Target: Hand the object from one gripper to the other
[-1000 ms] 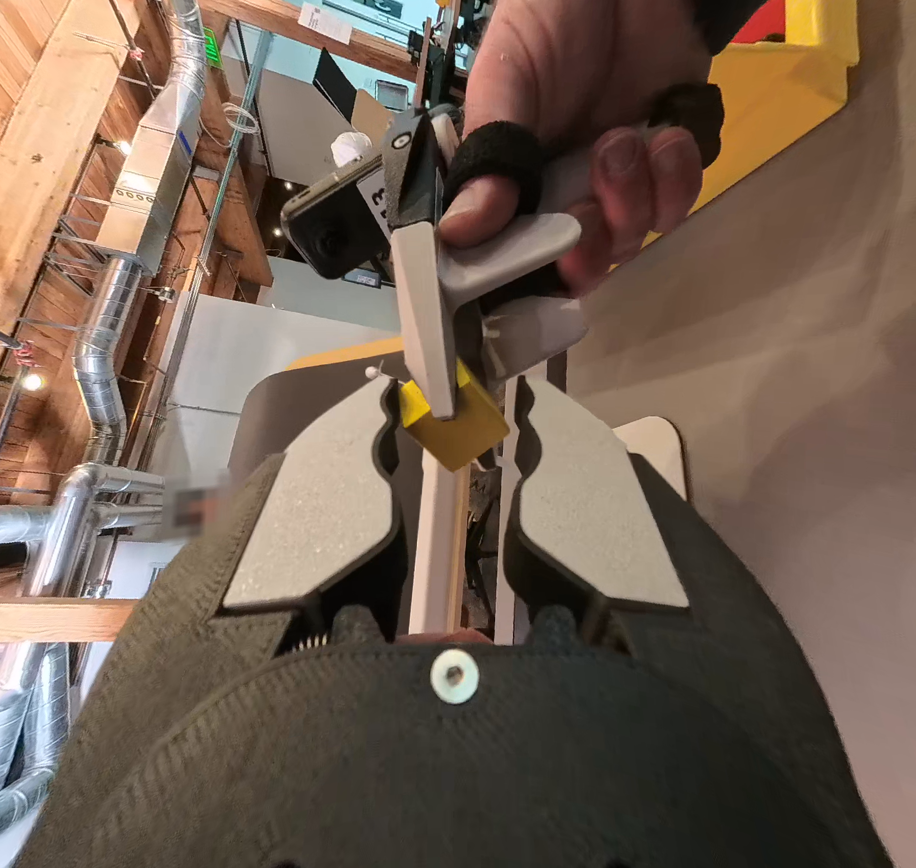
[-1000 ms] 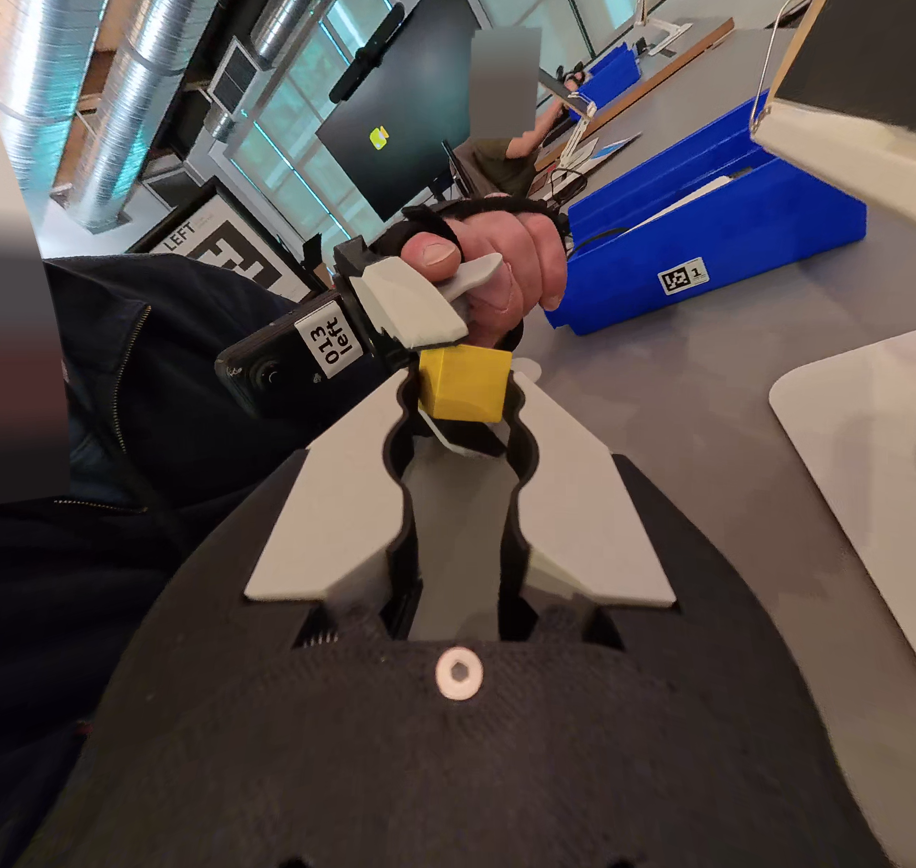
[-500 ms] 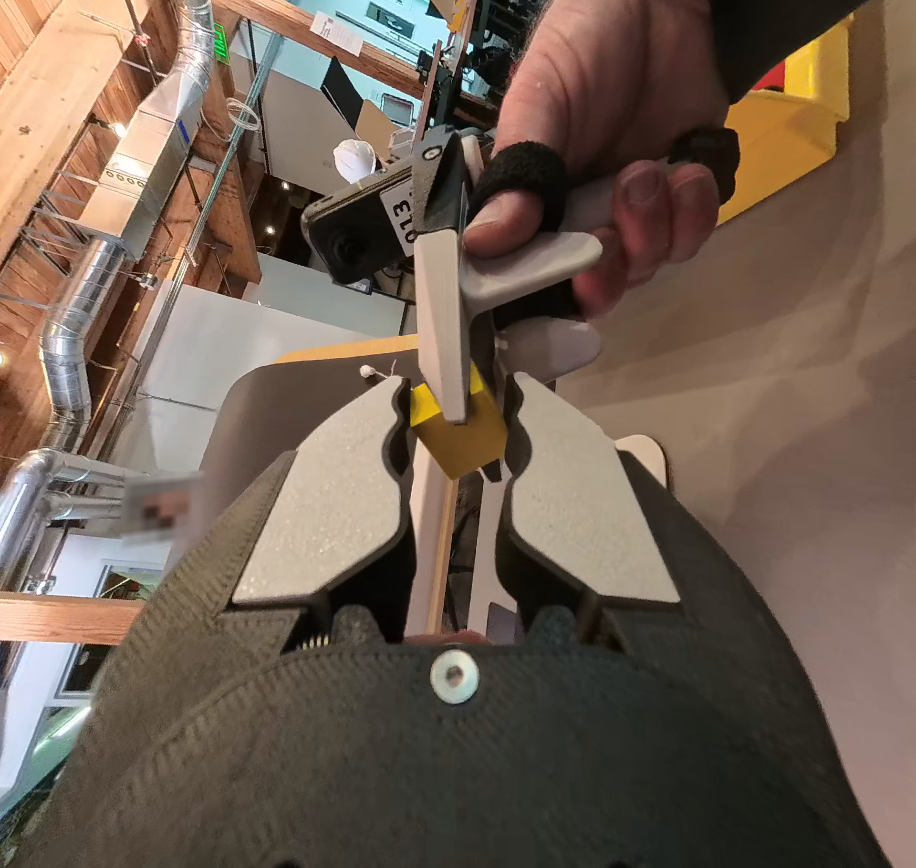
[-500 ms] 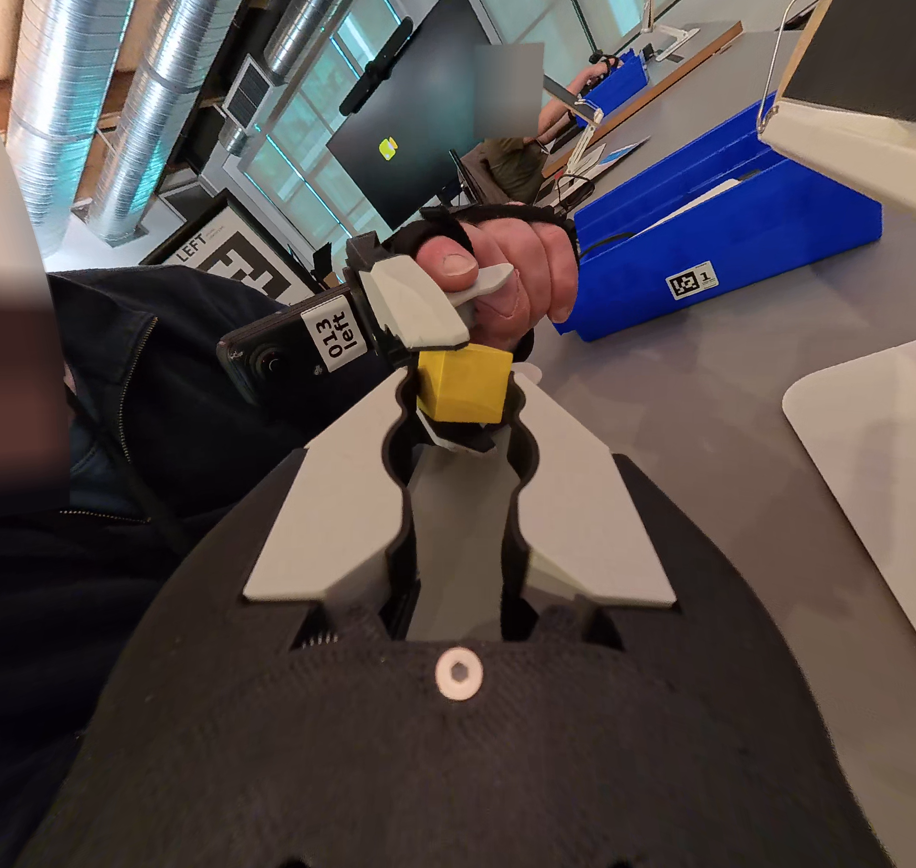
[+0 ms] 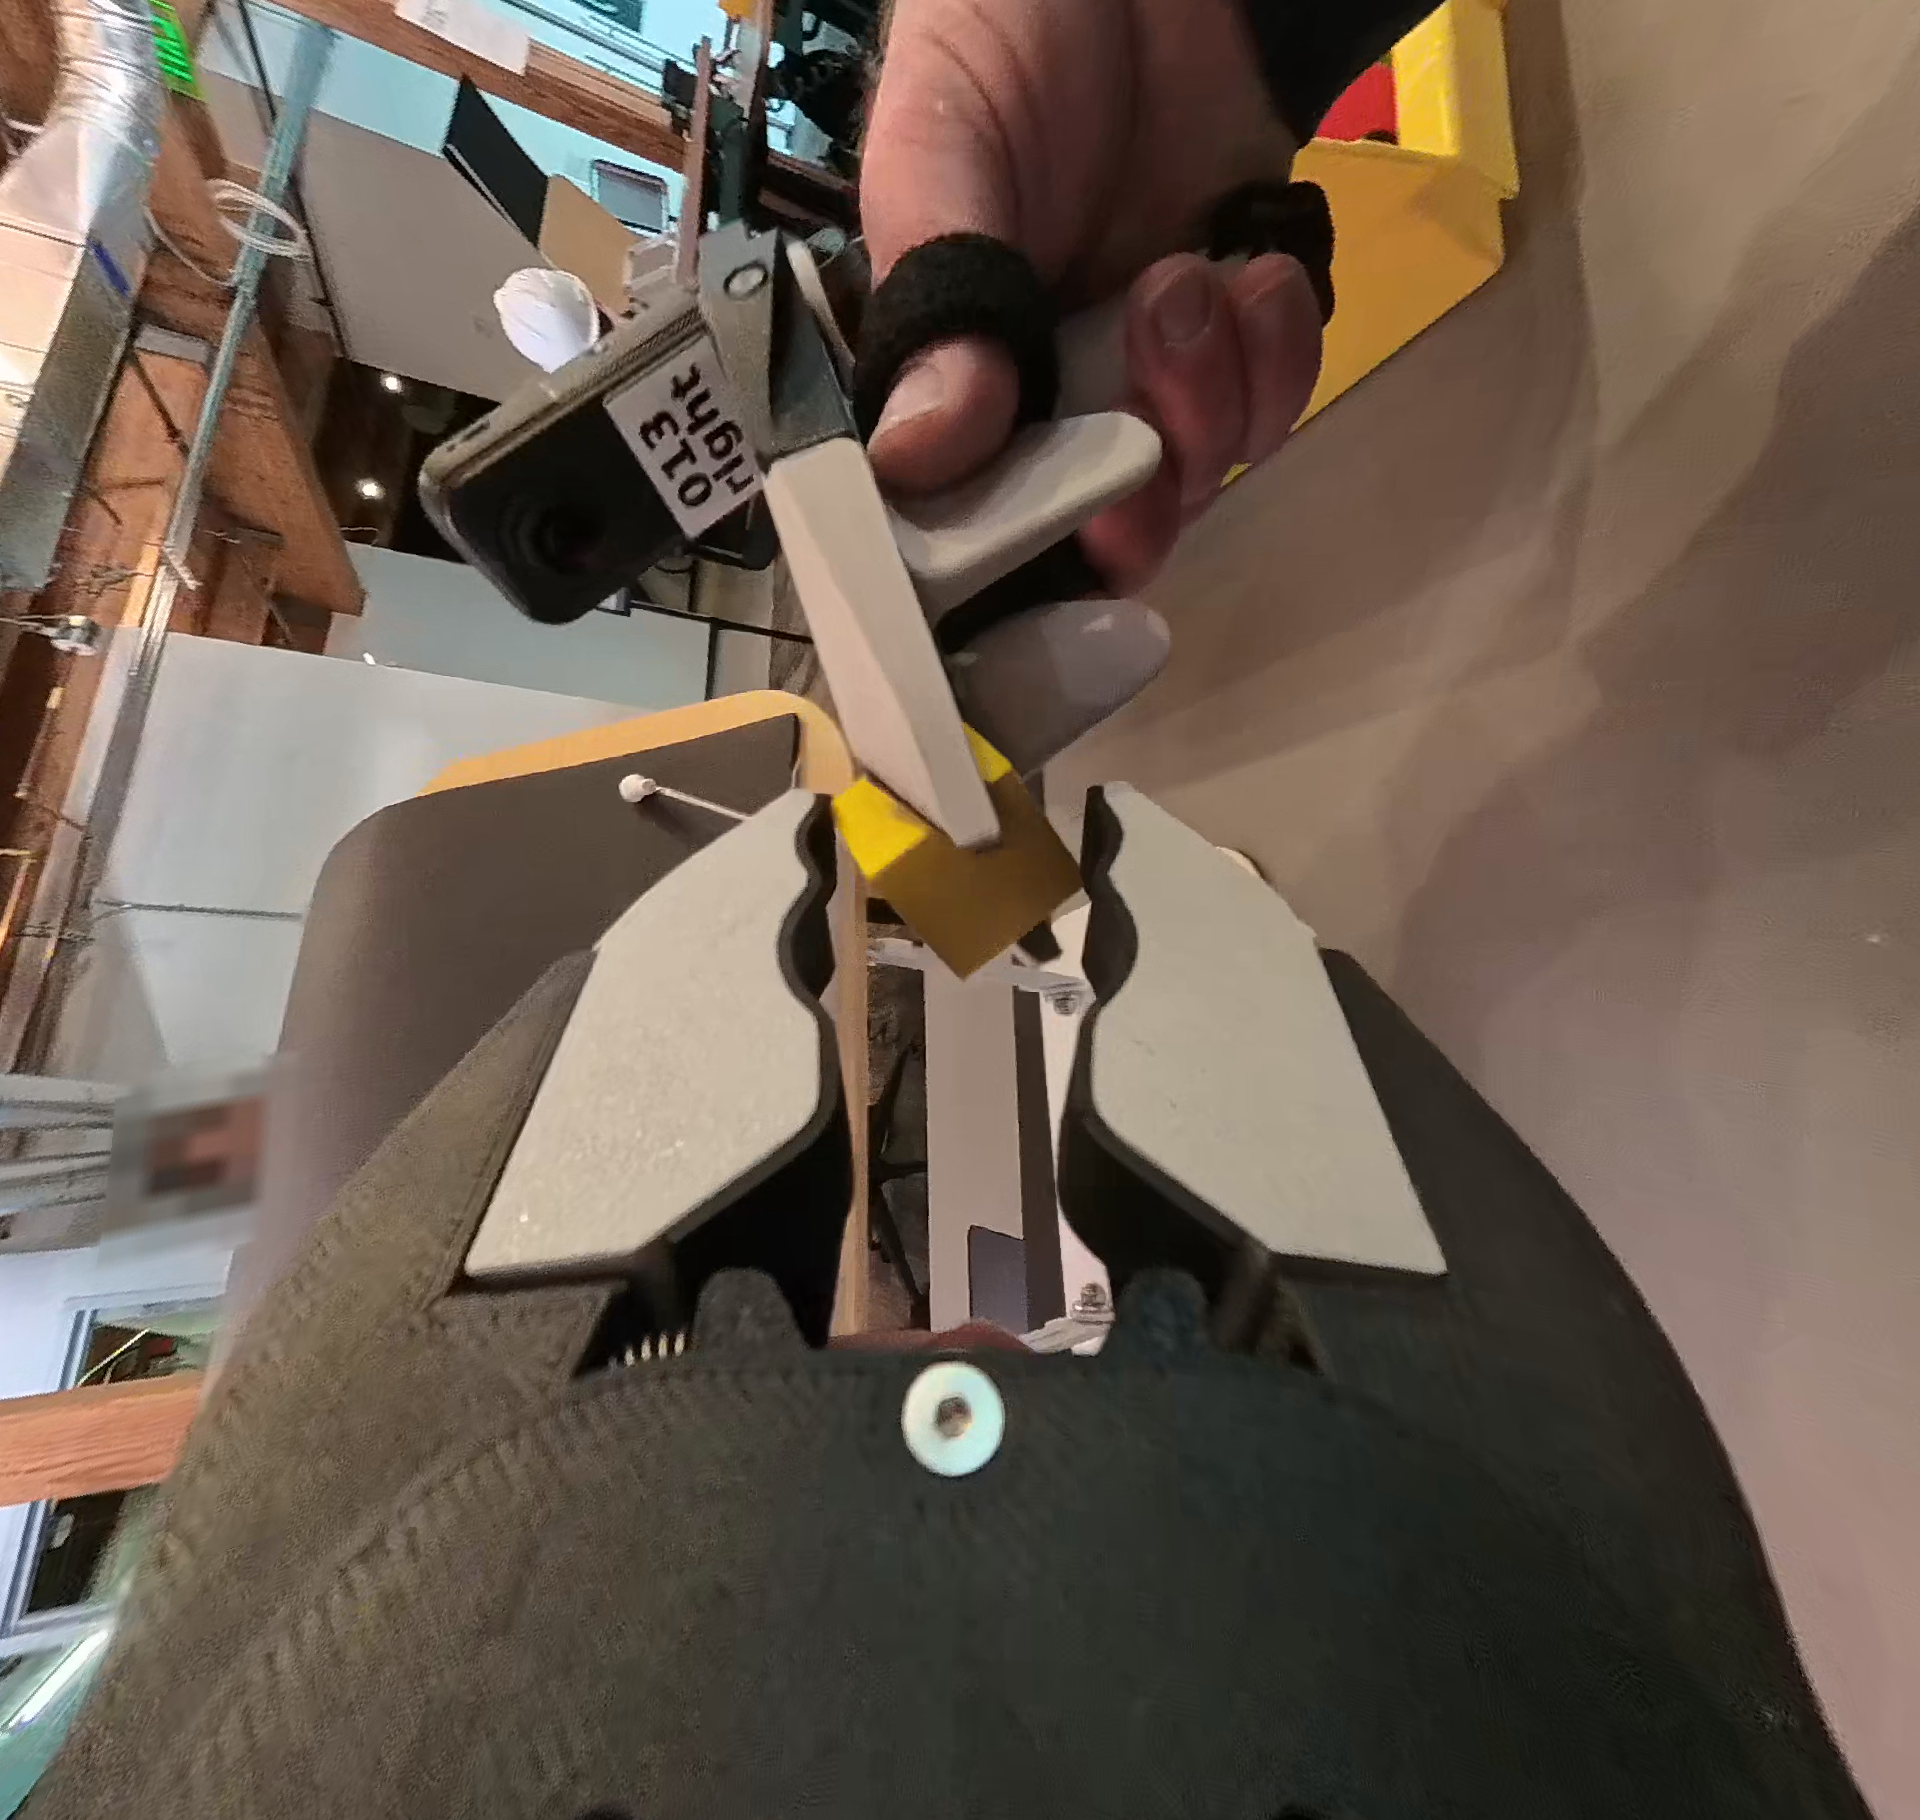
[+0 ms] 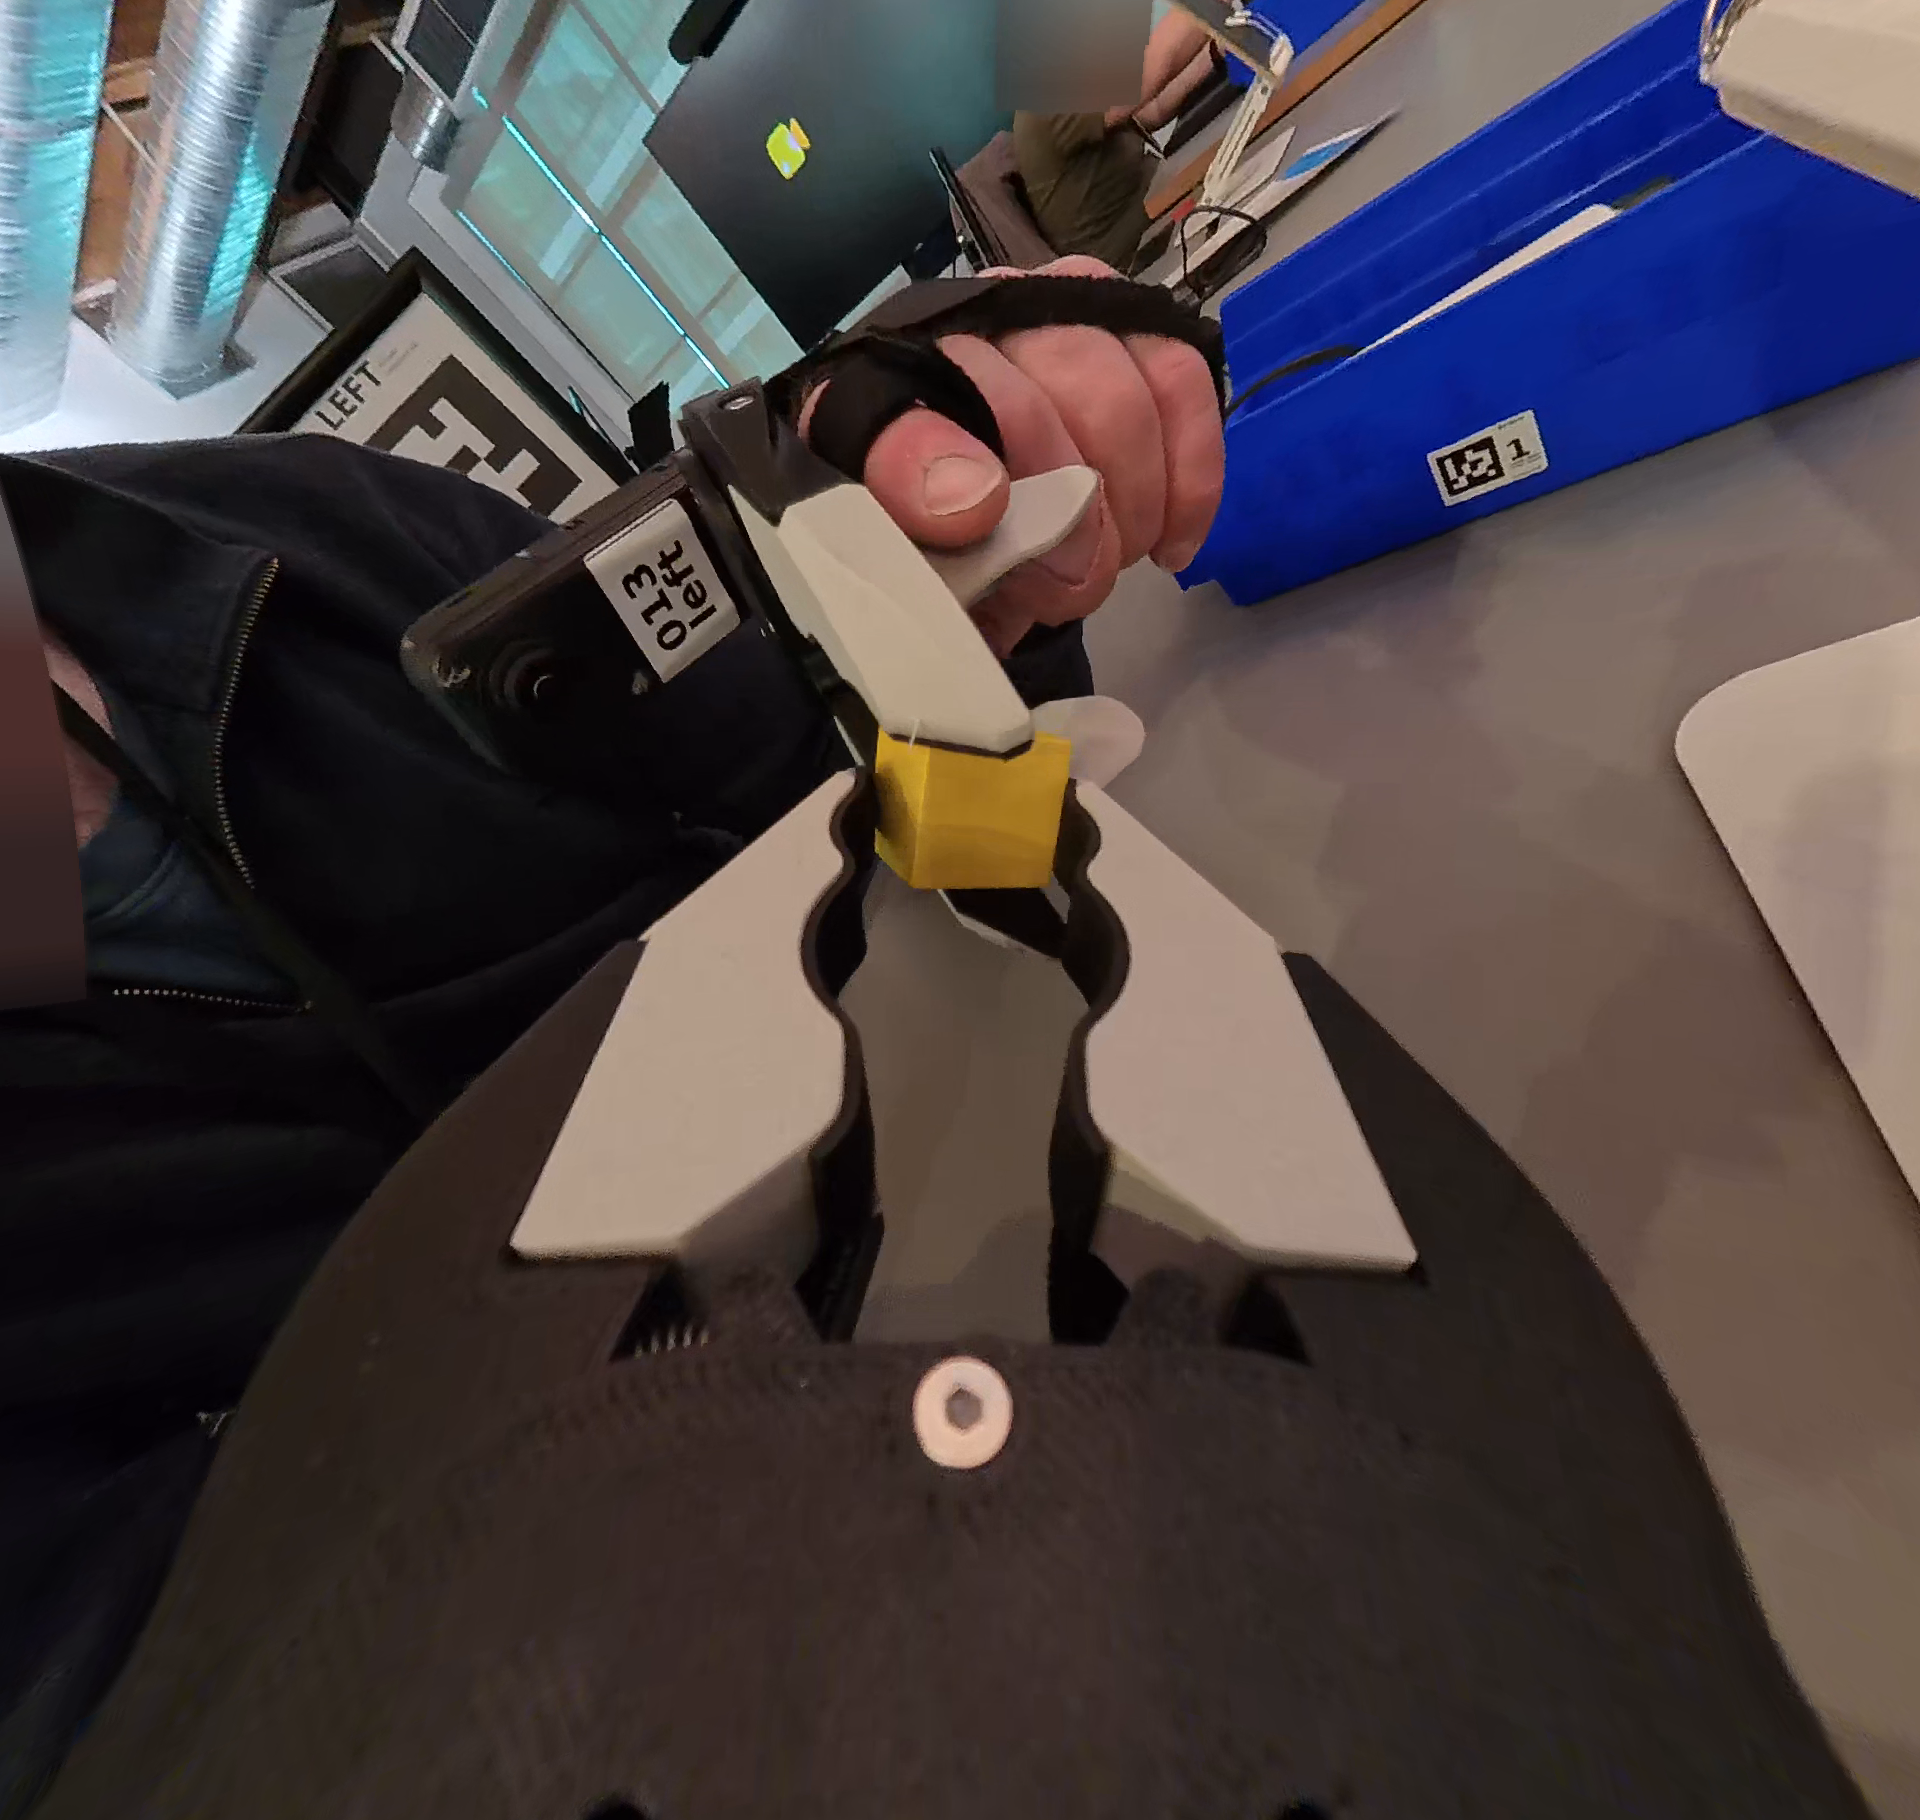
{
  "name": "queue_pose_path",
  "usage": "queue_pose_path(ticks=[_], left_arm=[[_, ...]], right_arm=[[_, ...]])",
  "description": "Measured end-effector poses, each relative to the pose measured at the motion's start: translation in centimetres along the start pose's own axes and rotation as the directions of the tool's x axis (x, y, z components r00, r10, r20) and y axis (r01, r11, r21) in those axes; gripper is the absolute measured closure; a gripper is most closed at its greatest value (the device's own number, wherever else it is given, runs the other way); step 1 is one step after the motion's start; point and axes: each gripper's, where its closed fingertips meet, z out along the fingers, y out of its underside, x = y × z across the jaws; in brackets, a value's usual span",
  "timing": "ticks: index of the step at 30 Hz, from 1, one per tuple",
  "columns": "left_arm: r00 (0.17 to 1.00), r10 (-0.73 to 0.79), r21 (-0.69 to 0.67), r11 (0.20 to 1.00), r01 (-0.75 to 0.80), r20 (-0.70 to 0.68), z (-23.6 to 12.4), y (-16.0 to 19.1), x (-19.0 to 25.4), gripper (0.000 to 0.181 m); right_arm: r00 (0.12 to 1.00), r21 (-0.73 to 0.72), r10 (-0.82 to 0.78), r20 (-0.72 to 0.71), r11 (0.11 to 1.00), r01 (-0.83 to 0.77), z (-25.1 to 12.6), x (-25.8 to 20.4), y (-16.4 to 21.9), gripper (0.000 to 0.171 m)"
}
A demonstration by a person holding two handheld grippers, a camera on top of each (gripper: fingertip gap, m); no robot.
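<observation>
Yellow cube (image 6: 966, 825) is up in the air btwn both tools, above the grey desk (image 6: 1455, 835). Right tool (image 6: 966, 804) is narrow, fingers pressed on the cube's two sides: it holds the cube. Left tool (image 5: 961, 825) comes at it from the opposite side, crosswise, w/ one finger over the cube's top & one under. Its tips sit at the cube's corners, touching or v. near; can't tell if it really clamps. Cube sits skewed in left wrist view. Person's hand (image 5: 1039, 160) squeezes right tool's trigger. Blue bin (image 6: 1558, 264) stands on desk behind, white board (image 6: 1818, 887) lies at right.
</observation>
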Motion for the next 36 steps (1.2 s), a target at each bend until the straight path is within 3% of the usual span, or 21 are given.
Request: queue_pose_path(ticks=[16, 21, 25, 30, 36], left_arm=[[0.998, -0.052, 0.022, 0.998, 0.051, 0.048, 0.1, 0.0, -0.8, 0.138], [0.987, -0.136, 0.048, 0.99, 0.133, 0.087, -0.3, 0.5, -2.0, 0.138], [0.961, -0.26, 0.077, 0.964, 0.254, 0.09, -0.5, 1.3, -2.9, 0.138], [0.861, -0.508, 0.164, 0.849, 0.502, -0.006, -0.9, 1.7, -3.9, 0.138], [0.661, -0.731, 0.192, 0.633, 0.75, -0.169, -1.6, 2.2, -4.8, 0.138]], right_arm=[[1.0, 0.045, -0.025, -0.004, 0.999, 0.025, -0.1, 0.1, -0.8, 0.137], [0.99, 0.091, -0.112, -0.09, 0.989, 0.12, -0.4, 0.6, -2.2, 0.11], [0.951, 0.095, -0.22, -0.216, 0.965, 0.245, -1.3, 1.0, -3.4, 0.103], [0.812, 0.054, -0.452, -0.369, 0.862, 0.504, -2.4, 0.2, -5.3, 0.1], [0.474, -0.18, -0.717, -0.511, 0.628, 0.757, -3.2, -0.2, -6.0, 0.098]])
